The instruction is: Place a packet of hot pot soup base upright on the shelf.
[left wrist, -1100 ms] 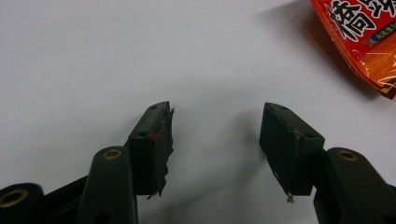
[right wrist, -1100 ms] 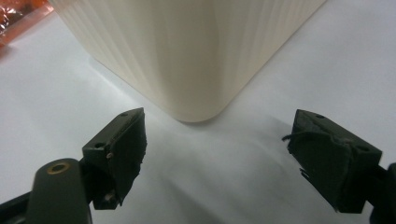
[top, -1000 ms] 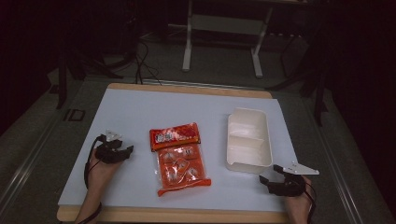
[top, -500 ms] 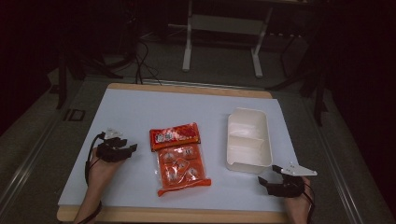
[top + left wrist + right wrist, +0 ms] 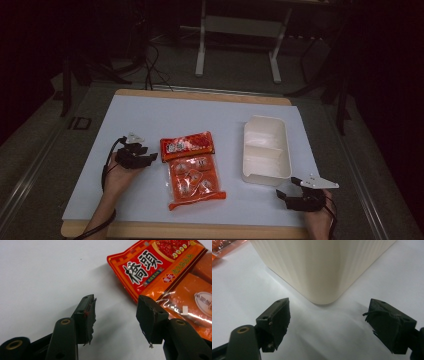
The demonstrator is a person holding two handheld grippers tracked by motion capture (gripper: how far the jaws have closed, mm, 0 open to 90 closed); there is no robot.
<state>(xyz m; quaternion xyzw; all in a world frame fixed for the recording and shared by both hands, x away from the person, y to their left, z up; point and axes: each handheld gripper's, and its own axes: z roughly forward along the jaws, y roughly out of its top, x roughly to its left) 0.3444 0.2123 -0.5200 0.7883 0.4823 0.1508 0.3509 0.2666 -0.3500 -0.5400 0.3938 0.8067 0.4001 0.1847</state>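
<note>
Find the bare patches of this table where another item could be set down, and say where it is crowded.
Free: the mat's far strip beyond the orange packet and white tray, and the lane between them. Crowded: beside the packet at the left gripper; the tray's near corner at the right gripper.

On the tabletop [image 5: 150,115] a snack packet [image 5: 192,170] lay near the middle, with a divided tray [image 5: 266,150] well apart to its right. The left gripper [image 5: 145,159] sat just left of the packet's far end, its jaws parted and nothing between them, one jaw close by the packet's corner in the left gripper view. The right gripper [image 5: 286,194] rested near the tabletop's front edge, just in front of the tray's near right corner, jaws wide and apart from it.
</note>
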